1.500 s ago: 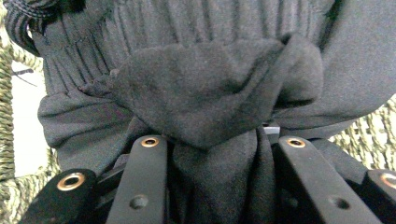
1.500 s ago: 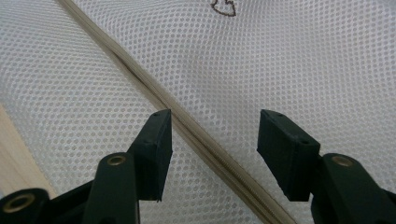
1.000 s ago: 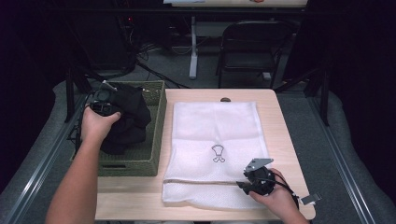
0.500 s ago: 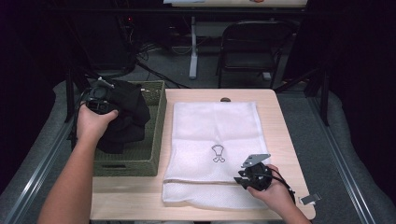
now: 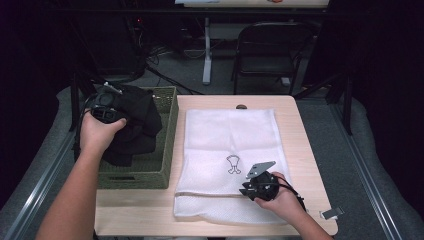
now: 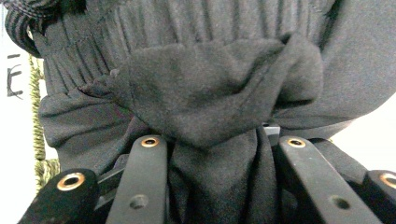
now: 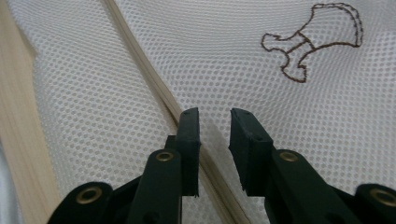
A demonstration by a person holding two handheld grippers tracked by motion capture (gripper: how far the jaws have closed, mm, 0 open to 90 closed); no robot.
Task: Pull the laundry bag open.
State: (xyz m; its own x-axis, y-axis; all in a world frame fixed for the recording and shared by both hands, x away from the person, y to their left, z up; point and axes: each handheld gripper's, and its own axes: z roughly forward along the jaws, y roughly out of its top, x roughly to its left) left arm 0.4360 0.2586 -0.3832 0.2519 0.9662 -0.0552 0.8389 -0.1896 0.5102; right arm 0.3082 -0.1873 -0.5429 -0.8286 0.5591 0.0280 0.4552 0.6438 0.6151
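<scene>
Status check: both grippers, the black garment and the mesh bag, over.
Left gripper shut on black garment, lifted above green basket. Right gripper open, jaws at the zipper of the white mesh bag, flat on table. Nothing in the way.

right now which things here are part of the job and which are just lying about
In the job:
- black garment, clamped in the left gripper over the green basket
- white mesh laundry bag, with the right gripper open at its zip

Lying about:
- small silver clip at the table's near right corner
- folding chair behind the table
</scene>
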